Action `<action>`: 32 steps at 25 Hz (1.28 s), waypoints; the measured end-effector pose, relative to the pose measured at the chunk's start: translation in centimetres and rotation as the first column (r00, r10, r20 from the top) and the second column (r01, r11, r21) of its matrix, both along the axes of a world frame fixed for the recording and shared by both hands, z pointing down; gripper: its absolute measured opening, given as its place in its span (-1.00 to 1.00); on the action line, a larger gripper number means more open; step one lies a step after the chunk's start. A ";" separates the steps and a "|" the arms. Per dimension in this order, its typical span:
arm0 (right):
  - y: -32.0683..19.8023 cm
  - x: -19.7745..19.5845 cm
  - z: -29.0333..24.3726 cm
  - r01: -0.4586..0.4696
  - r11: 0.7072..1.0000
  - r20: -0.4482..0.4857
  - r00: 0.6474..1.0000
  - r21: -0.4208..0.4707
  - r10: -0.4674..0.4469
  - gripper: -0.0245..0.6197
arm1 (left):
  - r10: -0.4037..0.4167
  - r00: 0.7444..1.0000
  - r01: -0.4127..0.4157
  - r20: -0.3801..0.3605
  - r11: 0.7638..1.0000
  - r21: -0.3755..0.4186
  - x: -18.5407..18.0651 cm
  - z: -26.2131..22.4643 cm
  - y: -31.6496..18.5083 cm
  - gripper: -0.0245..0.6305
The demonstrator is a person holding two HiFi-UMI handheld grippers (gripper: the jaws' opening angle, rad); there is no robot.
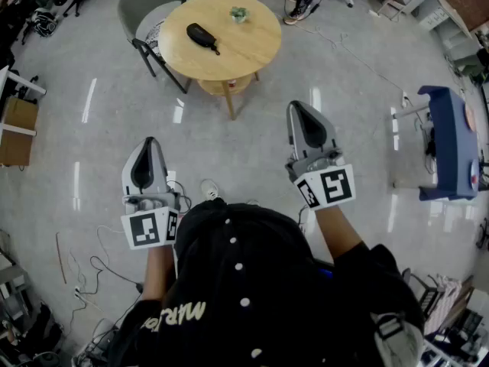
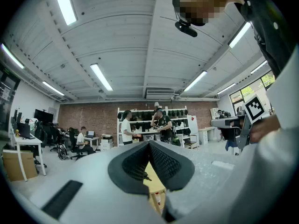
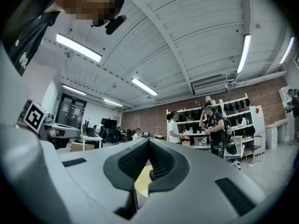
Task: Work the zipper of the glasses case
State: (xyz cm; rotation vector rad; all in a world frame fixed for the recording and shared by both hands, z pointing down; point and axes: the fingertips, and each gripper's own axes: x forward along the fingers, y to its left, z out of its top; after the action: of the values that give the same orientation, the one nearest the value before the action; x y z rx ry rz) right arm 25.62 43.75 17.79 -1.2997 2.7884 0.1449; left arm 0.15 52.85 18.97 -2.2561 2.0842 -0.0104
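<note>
The black glasses case (image 1: 202, 35) lies closed on the round wooden table (image 1: 252, 48), far ahead of both grippers. My left gripper (image 1: 151, 141) is held low at the left, shut with nothing in it. Over the floor, short of the table, my right gripper (image 1: 300, 104) is also shut and empty. In the left gripper view the jaws of the left gripper (image 2: 149, 143) meet at the tip, and a strip of the table (image 2: 153, 183) shows below them. The right gripper (image 3: 149, 140) looks the same, with the table (image 3: 141, 182) beyond it.
A grey chair (image 1: 141, 6) stands behind the table, and a small green object (image 1: 239, 13) sits on the tabletop. A blue cart (image 1: 451, 140) is at the right, a cardboard box (image 1: 17, 128) at the left. Cables (image 1: 92, 262) lie on the floor. People stand by shelves (image 2: 159, 122).
</note>
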 end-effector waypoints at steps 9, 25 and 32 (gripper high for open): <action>-0.1 0.2 -0.6 0.002 1.000 0.075 0.997 -0.002 -0.001 -0.95 | -0.022 0.997 0.022 -0.069 1.000 -0.005 -1.0 -0.2 0.0 -0.92; -2.4 -2.8 1.1 0.025 0.999 0.037 0.999 -0.030 -0.024 -0.39 | 0.029 0.999 -0.029 -0.040 0.999 -0.018 -2.8 0.7 -3.2 -0.31; -4.0 -6.0 0.6 -0.005 1.000 0.024 1.000 -0.014 0.005 -0.39 | 0.064 0.997 -0.065 -0.036 0.998 -0.015 -6.1 0.3 -5.5 -0.31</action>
State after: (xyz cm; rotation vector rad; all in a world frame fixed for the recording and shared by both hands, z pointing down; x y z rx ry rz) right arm 19.57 39.70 18.44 -1.3028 2.7716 0.1090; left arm -6.00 47.32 19.29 -2.3488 2.0342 0.0157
